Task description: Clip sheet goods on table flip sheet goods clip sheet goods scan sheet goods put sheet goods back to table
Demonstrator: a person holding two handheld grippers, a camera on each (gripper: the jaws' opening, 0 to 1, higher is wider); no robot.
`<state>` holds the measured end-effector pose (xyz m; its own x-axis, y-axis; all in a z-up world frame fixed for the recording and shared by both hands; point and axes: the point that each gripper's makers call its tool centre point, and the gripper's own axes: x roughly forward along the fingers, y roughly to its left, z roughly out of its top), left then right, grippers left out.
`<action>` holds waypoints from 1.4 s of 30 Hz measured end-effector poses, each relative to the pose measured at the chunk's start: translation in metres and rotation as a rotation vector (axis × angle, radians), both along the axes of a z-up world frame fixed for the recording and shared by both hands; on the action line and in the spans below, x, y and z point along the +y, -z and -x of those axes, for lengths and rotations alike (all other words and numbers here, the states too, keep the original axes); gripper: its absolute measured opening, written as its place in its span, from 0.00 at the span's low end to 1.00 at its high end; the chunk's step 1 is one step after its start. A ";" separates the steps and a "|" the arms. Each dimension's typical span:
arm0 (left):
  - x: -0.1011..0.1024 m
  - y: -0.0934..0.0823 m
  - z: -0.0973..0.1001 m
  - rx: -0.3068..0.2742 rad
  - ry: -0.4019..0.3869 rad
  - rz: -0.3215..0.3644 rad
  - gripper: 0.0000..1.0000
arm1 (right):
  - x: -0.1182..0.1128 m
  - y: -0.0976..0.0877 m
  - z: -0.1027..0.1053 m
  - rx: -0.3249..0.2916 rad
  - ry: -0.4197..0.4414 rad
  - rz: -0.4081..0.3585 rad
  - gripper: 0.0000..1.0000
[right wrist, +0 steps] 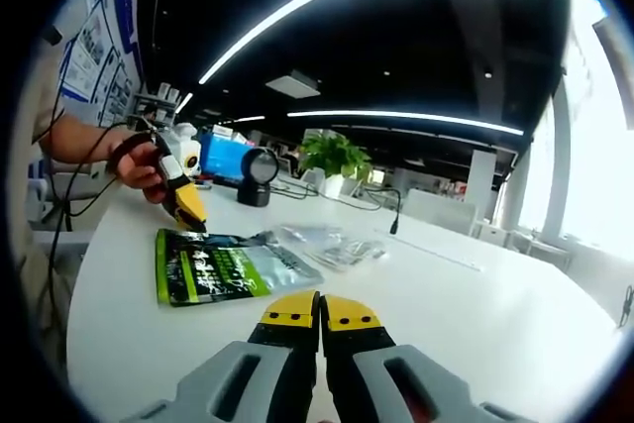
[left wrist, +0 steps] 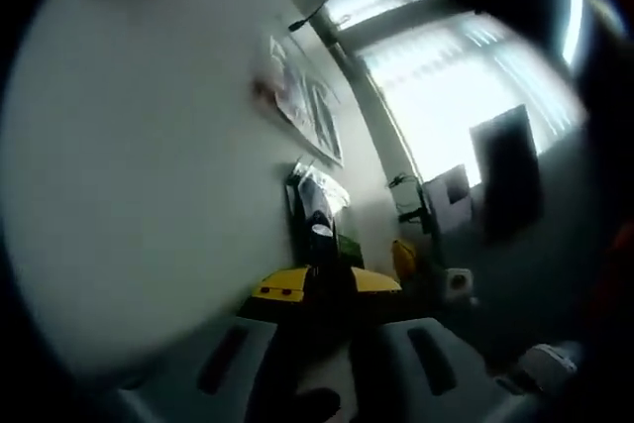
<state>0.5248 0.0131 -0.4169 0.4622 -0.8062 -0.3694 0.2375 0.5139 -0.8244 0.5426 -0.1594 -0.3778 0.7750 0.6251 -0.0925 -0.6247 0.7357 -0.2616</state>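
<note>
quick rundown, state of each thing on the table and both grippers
green packet: flat on the white table, corner at the left gripper's fingers
clear bags: lying loose beside the green packet
left gripper: at the packet's far corner, open or shut unclear
right gripper: fingers together, holding nothing
black lamp: upright

On my desk (right wrist: 475, 314), a black round lamp (right wrist: 260, 173) and potted plant (right wrist: 335, 158) stand toward its far edge; posters (left wrist: 309, 106) hang on the wall.
</note>
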 end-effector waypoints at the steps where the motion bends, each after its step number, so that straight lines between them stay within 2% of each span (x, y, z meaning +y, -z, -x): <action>1: -0.002 -0.001 0.001 -0.011 0.014 -0.007 0.10 | 0.000 0.000 0.000 -0.001 -0.001 0.000 0.00; 5: -0.005 -0.002 0.003 -0.050 0.049 -0.066 0.11 | 0.001 0.000 0.001 -0.002 -0.003 0.000 0.00; 9: -0.006 -0.004 0.003 -0.088 0.068 -0.103 0.13 | 0.001 0.000 0.002 -0.005 -0.005 0.002 0.00; 17: -0.008 -0.004 0.005 -0.130 0.110 -0.154 0.15 | 0.001 0.000 0.001 -0.007 -0.012 0.001 0.00; 29: -0.009 -0.002 0.006 -0.121 0.137 -0.185 0.16 | 0.000 0.002 -0.002 -0.009 -0.014 0.002 0.00; 42: -0.012 -0.004 0.007 -0.142 0.157 -0.197 0.17 | 0.000 0.002 -0.001 -0.015 -0.020 0.006 0.00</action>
